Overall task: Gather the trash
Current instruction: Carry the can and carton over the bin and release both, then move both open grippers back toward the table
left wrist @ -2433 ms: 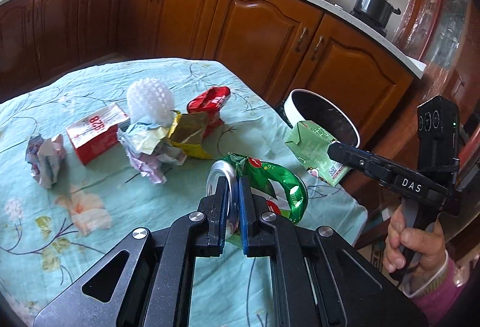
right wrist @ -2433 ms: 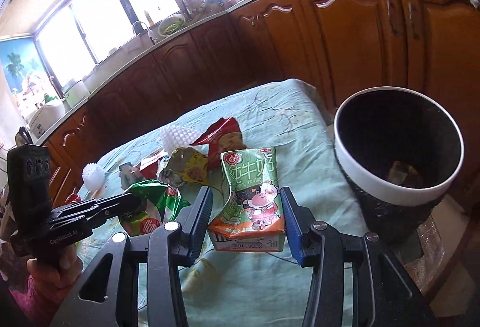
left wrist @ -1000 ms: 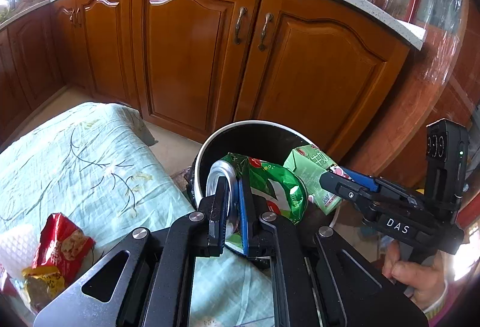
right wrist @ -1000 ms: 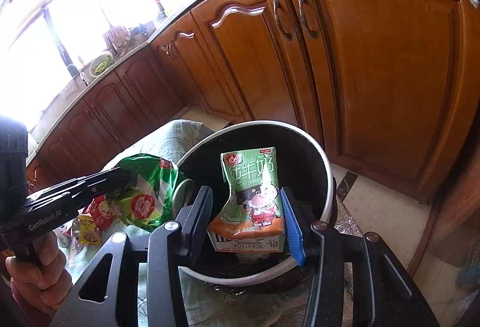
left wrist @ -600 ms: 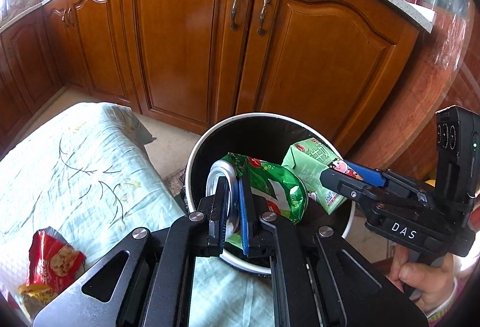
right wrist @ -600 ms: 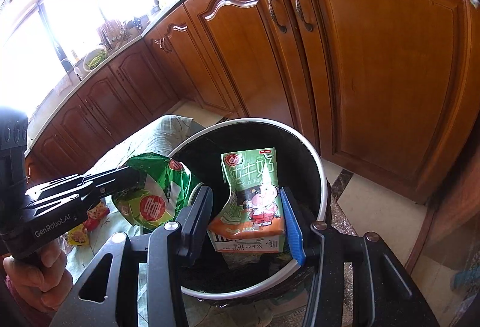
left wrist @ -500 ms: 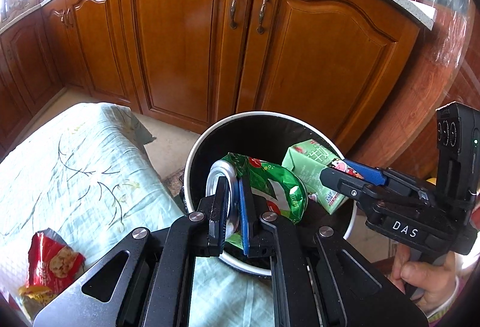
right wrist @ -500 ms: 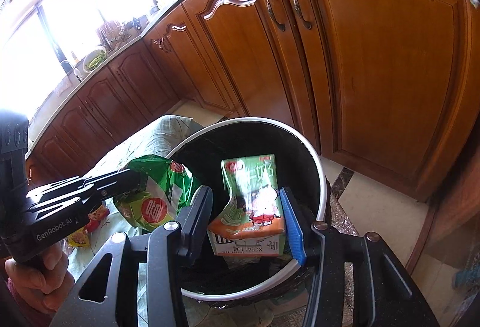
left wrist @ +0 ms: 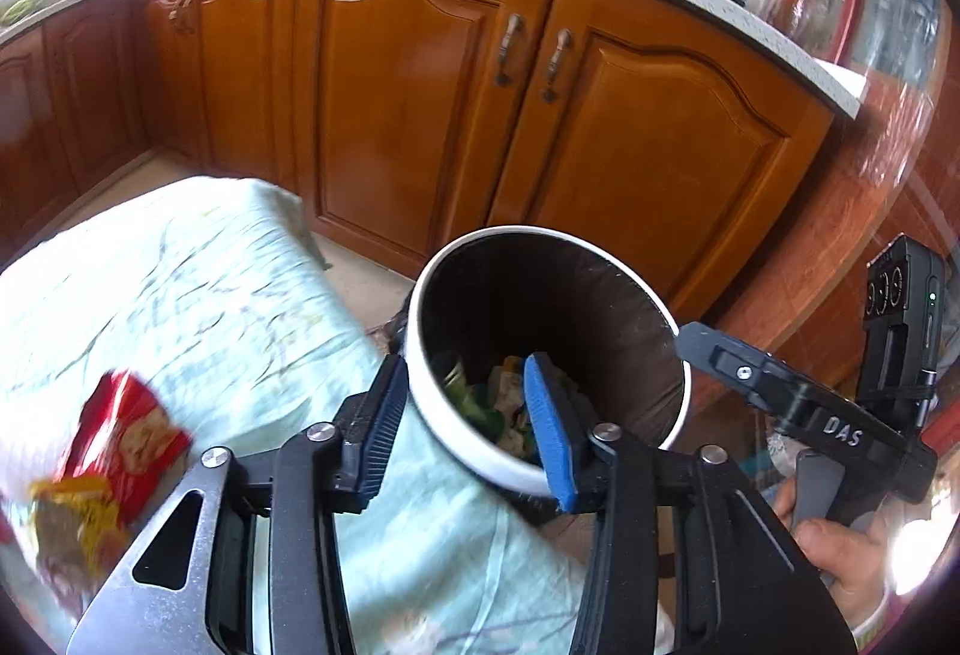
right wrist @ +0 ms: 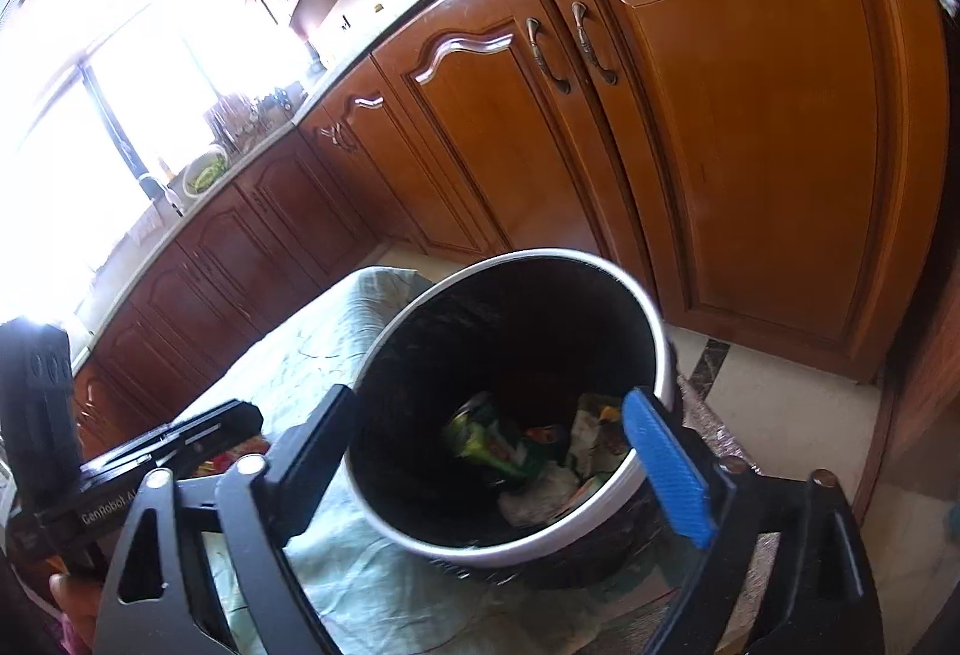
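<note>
ok, drop step done for this pair: both grippers have just been opening over the bin (left wrist: 474, 451), nothing between the jaws. left gripper (left wrist: 468, 433) partly spread, right gripper (right wrist: 492, 469) spread wide. the green wrapper (right wrist: 486, 442) and carton look to be down inside the bin with the other scraps. next: swing back to the tabletop (left wrist: 180, 295), where the red snack bag (left wrist: 129, 430) and yellow wrapper (left wrist: 72, 520) wait, and line up the pinch.

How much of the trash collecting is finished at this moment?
Some trash already lies in the bin. The left gripper and right gripper have just been opening; nothing sits between their fingers. The red snack wrapper and yellow wrapper remain on the table.
</note>
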A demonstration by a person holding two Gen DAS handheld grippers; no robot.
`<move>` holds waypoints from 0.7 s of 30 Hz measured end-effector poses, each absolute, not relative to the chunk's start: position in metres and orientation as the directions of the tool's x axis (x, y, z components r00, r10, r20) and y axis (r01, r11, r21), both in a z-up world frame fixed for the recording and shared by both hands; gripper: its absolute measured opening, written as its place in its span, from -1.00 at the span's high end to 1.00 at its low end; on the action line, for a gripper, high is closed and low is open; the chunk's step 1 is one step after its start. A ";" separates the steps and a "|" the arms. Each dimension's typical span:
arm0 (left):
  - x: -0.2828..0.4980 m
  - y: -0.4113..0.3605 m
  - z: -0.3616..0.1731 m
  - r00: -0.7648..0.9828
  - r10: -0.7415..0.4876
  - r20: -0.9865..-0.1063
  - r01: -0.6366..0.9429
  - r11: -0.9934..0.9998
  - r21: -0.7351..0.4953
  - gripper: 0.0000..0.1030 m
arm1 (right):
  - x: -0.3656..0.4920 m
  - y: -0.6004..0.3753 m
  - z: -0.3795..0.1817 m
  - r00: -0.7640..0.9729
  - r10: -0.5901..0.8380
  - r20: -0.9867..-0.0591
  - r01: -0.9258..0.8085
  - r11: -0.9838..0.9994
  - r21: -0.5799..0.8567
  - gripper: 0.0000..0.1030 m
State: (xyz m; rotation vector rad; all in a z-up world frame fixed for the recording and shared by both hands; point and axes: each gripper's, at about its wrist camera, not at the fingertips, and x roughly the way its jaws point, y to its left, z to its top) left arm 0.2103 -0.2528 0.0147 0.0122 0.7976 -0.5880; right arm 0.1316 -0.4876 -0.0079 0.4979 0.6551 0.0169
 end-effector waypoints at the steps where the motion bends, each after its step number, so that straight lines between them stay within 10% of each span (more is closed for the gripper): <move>1: 0.206 -0.243 0.013 0.553 -0.489 -0.674 0.486 0.847 -0.216 0.12 | 0.128 -0.482 -0.008 0.799 0.178 -0.574 0.133 0.879 0.458 -0.87; 21: 0.134 -0.062 -0.008 0.665 -0.318 -0.676 0.182 0.947 -0.266 -0.13 | 0.105 -0.333 -0.018 0.716 0.392 -0.578 -0.076 0.866 0.493 -0.96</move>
